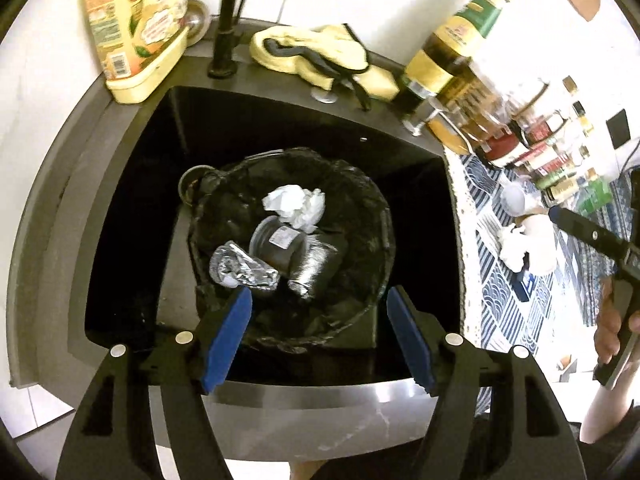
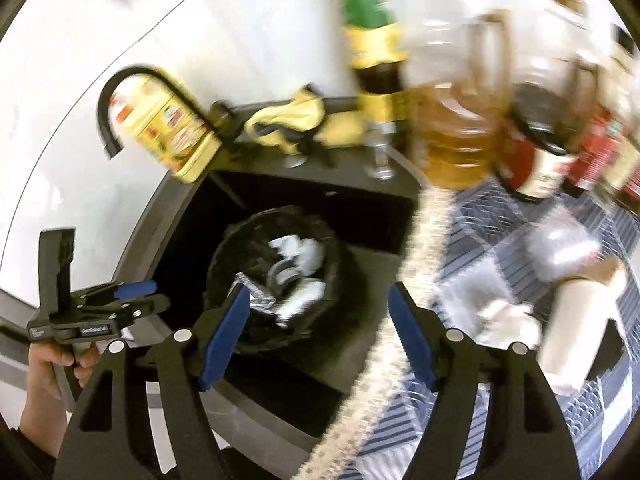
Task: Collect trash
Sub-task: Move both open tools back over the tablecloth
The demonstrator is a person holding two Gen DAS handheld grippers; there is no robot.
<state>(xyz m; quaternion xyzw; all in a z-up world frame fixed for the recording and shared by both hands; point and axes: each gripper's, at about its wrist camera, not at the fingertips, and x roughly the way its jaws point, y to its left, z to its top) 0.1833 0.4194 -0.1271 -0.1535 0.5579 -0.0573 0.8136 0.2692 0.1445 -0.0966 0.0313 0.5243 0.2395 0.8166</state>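
Both blue-padded fingers (image 1: 230,332) of the left gripper (image 1: 320,336) are spread wide and grasp nothing; they hang above the round bin lined with a black plastic bag (image 1: 372,216), which stands inside the black square sink (image 1: 120,216). Four pieces of trash lie in this bin: one crumpled white tissue (image 1: 296,204) at 12 o'clock, one grey cylindrical can (image 1: 278,246) in the middle, and two crushed pieces of silver foil, one (image 1: 240,274) at 8 o'clock and one (image 1: 316,270) at 5 o'clock of the can.

The right gripper (image 2: 318,334) is also released, its two fingers (image 2: 412,336) wide apart, with nothing between them. It is over the edge between sink and blue patterned cloth (image 1: 508,304). On this cloth, at 3 o'clock of the bin, one more crumpled white tissue (image 1: 514,246) lies beside a white object; this view is blurred.

One yellow plastic bottle (image 1: 136,28) stands at 11 o'clock, one yellow rag (image 1: 316,54) at 12 o'clock.
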